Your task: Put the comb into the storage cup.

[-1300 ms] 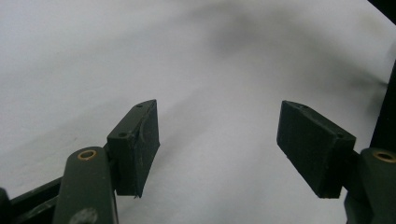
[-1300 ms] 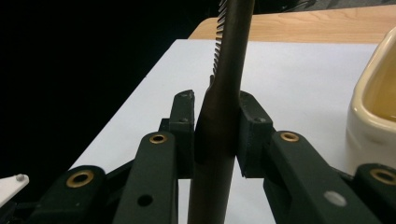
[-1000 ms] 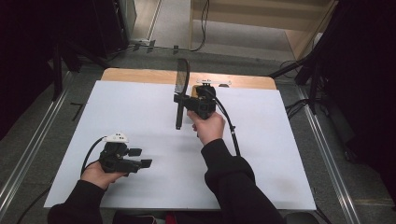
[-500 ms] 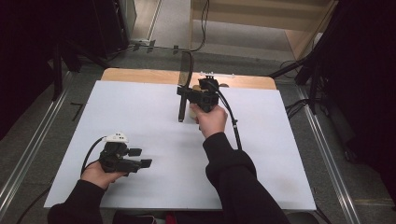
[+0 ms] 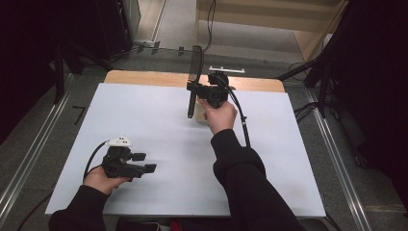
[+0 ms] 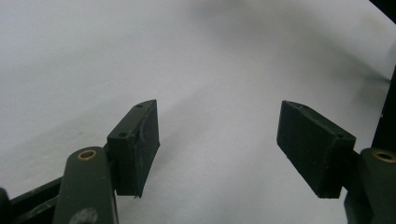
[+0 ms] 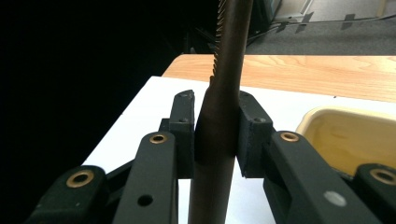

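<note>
My right gripper (image 5: 194, 89) is shut on a dark knife (image 5: 192, 102) with a saw-toothed blade. It holds the knife upright over the far middle of the white table, blade tip up. In the right gripper view the pads (image 7: 183, 135) press on the knife's handle (image 7: 215, 140) from both sides, and the blade rises out of the top of the picture. My left gripper (image 5: 144, 162) rests low at the near left of the table, open, with nothing between its pads (image 6: 135, 144).
A cream-coloured dish (image 5: 201, 116) sits on the table just under my right hand; its rim (image 7: 345, 116) lies to the right of the jaws. The white sheet (image 5: 144, 120) covers a wooden table top (image 5: 144, 77). Dark stands and cables surround the table.
My right hand has carried the upright knife a little to the right and toward the far edge, slightly higher. The left hand has stayed put.
</note>
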`<state>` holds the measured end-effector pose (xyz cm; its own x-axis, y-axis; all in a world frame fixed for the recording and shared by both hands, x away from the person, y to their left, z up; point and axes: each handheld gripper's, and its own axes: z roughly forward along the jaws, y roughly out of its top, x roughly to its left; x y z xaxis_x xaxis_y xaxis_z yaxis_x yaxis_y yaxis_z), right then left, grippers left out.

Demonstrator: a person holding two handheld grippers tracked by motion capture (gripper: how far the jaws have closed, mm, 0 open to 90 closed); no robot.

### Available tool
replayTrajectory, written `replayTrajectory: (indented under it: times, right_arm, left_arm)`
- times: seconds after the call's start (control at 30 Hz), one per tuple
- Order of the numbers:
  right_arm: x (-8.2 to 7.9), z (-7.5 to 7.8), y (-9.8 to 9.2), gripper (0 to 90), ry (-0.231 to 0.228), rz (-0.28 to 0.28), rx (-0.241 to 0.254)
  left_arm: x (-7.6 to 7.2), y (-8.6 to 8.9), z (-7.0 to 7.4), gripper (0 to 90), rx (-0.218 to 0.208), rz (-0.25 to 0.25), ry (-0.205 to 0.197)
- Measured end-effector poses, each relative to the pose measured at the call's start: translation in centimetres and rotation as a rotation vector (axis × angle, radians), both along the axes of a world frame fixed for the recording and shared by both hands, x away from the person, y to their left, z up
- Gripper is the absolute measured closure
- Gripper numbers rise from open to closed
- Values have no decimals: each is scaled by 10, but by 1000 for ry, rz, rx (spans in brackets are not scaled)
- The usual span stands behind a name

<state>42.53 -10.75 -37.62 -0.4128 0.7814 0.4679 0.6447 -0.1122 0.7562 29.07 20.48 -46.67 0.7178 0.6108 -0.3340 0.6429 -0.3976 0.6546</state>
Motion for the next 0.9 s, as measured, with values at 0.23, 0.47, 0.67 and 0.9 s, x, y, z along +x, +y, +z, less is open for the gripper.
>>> replayTrajectory:
  times: [0.23,0.47,0.67,0.9]
  right_arm:
    - [7,7,-6,700,-13,-25,-17]
    - [18,14,-17,700,-29,-64,-35]
    - [24,15,-26,700,-34,-96,-43]
    - [33,14,-35,700,-50,-134,-36]
  left_arm:
    - [0,0,0,303,-1,-2,1]
    - [0,0,0,304,-4,-3,2]
    - [1,0,0,303,-3,-4,2]
    - [1,-1,-1,303,1,-10,2]
